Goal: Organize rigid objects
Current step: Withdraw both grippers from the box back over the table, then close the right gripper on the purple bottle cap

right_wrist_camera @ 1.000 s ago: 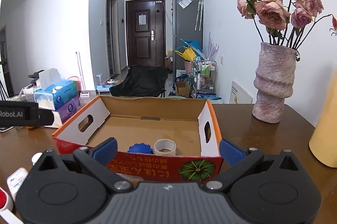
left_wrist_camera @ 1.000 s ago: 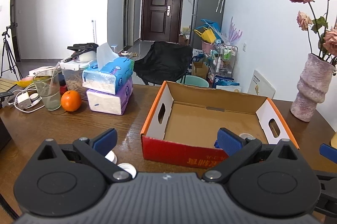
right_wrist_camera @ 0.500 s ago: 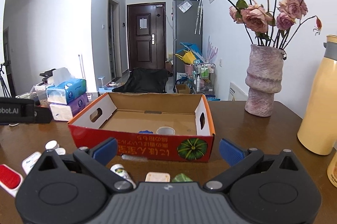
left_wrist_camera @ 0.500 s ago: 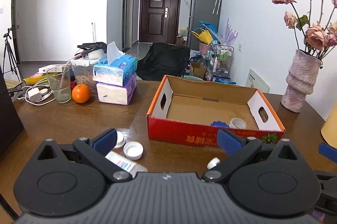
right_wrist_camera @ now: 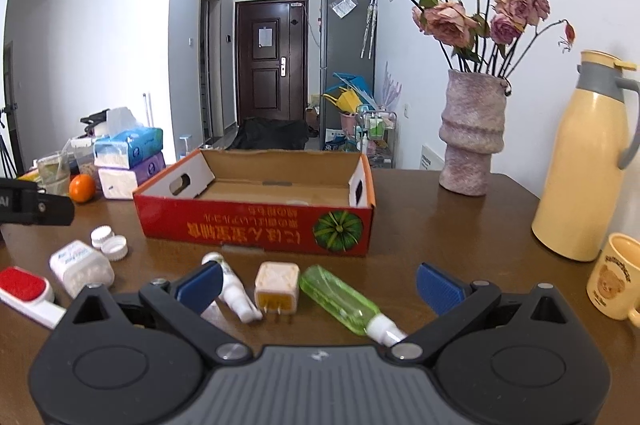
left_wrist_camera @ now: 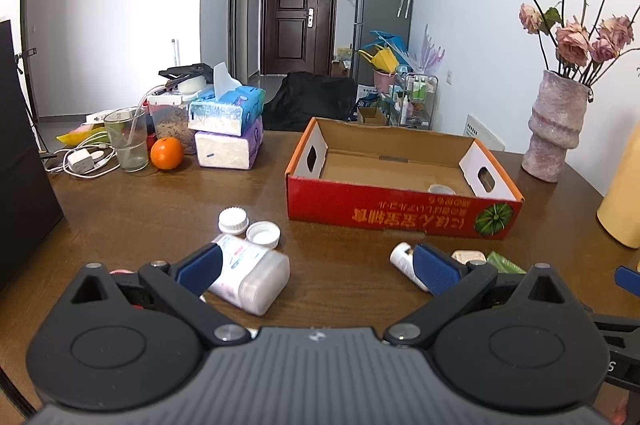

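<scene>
A red cardboard box stands open on the brown table, with a small white ring inside. In front of it lie a white pill bottle, two white caps, a white tube, a cream plug adapter and a green spray bottle. My left gripper is open above the table between pill bottle and tube. My right gripper is open over the adapter and green bottle, holding nothing.
Stacked tissue packs, an orange, a glass and a charger sit at the back left. A vase of dried roses, a cream thermos and a mug stand on the right. A red-and-white brush lies left.
Both grippers have pulled back from the box toward the near table edge. The loose items in front of the box have come into view. Both stay open.
</scene>
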`<action>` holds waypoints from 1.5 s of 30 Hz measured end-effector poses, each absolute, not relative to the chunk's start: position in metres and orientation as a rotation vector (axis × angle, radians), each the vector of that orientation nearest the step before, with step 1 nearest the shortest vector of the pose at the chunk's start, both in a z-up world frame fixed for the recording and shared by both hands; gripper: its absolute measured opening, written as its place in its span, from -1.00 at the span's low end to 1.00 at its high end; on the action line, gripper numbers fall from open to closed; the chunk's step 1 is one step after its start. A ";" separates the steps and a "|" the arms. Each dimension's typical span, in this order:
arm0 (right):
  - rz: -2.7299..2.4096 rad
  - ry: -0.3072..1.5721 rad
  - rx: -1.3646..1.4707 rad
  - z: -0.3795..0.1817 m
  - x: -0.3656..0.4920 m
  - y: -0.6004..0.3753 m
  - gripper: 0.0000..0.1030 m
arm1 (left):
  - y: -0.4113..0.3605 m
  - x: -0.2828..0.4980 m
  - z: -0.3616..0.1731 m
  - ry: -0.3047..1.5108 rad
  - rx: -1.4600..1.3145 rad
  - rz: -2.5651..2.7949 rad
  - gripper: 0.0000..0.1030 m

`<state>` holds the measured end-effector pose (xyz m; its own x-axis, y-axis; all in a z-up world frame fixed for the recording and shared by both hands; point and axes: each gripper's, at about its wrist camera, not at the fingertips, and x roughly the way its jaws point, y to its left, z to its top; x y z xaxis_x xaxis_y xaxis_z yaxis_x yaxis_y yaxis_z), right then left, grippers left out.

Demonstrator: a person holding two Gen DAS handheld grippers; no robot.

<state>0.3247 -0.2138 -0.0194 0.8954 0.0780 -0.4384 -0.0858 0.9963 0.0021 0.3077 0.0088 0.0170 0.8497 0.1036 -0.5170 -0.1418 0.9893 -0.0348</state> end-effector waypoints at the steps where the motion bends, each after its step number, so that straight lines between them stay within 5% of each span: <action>1: 0.083 0.457 -0.019 -0.021 0.321 -0.216 1.00 | 0.009 0.304 0.016 0.541 -0.073 0.130 1.00; 36: -0.037 0.595 -0.047 -0.078 0.277 -0.292 1.00 | 0.011 0.255 -0.032 0.654 -0.061 0.161 1.00; 45: -0.058 0.646 -0.019 -0.098 0.303 -0.308 0.56 | 0.012 0.260 -0.035 0.661 -0.059 0.168 1.00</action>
